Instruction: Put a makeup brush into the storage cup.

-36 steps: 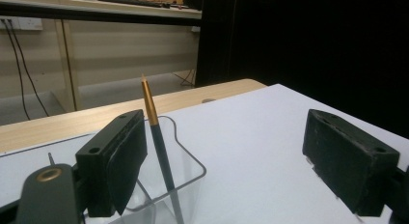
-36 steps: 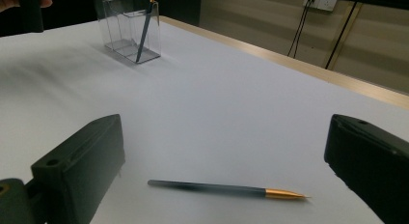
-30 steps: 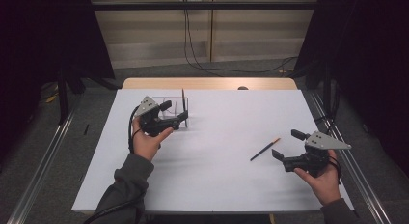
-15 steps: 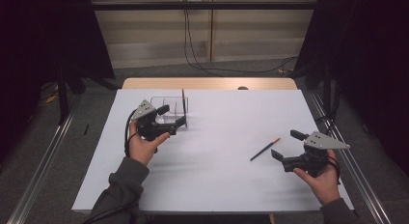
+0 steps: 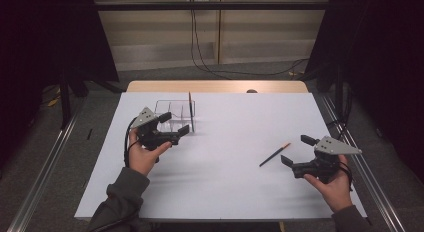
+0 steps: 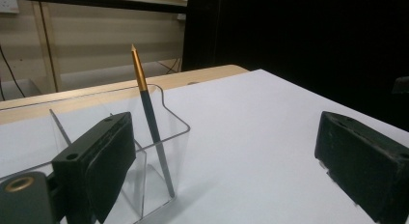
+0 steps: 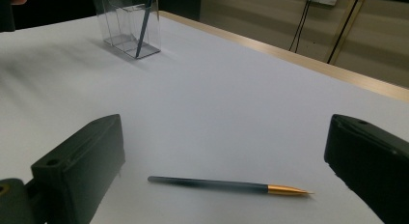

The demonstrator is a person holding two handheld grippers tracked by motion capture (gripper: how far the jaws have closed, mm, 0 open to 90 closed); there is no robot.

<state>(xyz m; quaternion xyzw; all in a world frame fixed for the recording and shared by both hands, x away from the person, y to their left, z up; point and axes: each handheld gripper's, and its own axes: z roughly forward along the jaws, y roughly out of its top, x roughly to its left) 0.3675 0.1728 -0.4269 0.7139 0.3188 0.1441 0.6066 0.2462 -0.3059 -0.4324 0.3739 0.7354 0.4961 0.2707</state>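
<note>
High view: two dark pens with gold tips, one standing (image 5: 190, 111) in the single clear plastic holder (image 5: 175, 114), one lying (image 5: 274, 154) on white paper (image 5: 225, 192). Left gripper (image 5: 172, 123), jaws just widened, holds nothing; right gripper (image 5: 295, 151) gapes over the lying pen.

White-topped table (image 5: 220, 192), two things on it.
Clear holder (image 5: 175, 114) stands far left; one pen (image 5: 274, 154) lies flat at right, well apart.
</note>
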